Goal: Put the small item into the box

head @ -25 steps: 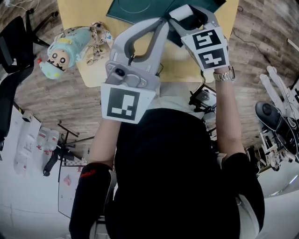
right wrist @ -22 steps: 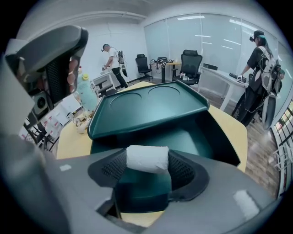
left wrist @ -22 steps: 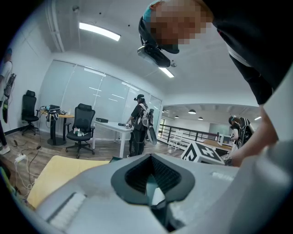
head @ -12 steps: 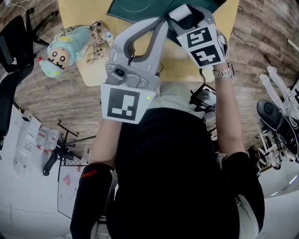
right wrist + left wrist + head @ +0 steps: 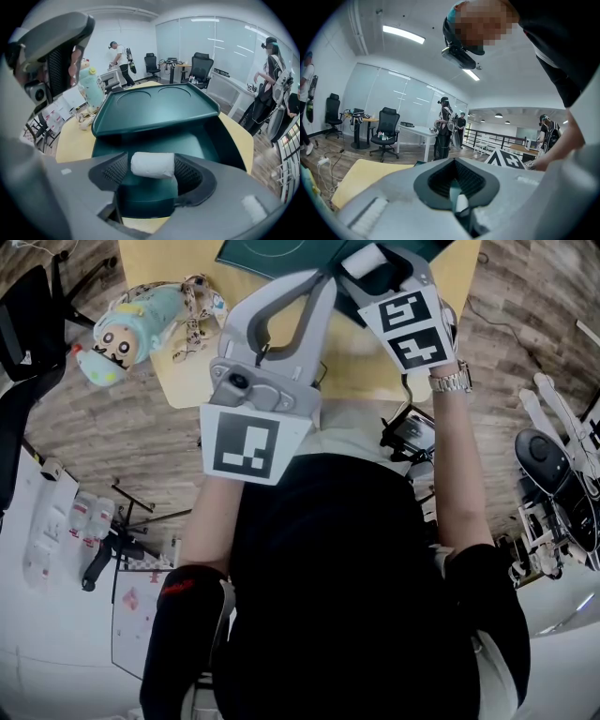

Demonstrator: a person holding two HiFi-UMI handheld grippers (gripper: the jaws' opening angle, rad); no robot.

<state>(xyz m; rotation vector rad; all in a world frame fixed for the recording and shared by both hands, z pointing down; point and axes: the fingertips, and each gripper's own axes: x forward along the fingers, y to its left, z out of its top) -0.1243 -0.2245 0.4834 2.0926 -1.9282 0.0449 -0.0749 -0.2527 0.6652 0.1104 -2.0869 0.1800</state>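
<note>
White soft cylindrical roll [image 5: 152, 165] between opening jaws of right gripper [image 5: 152, 177], over dark-green box [image 5: 187, 140]; left gripper [image 5: 457, 186] jaws together, empty

left gripper [image 5: 322, 285], at the upper centre of the head view, has its jaws closed together. right gripper [image 5: 152, 174], at upper right, has its jaws opening, with a small white roll [image 5: 152, 164] spanning its pads. both forearms reach up the frame.
</note>
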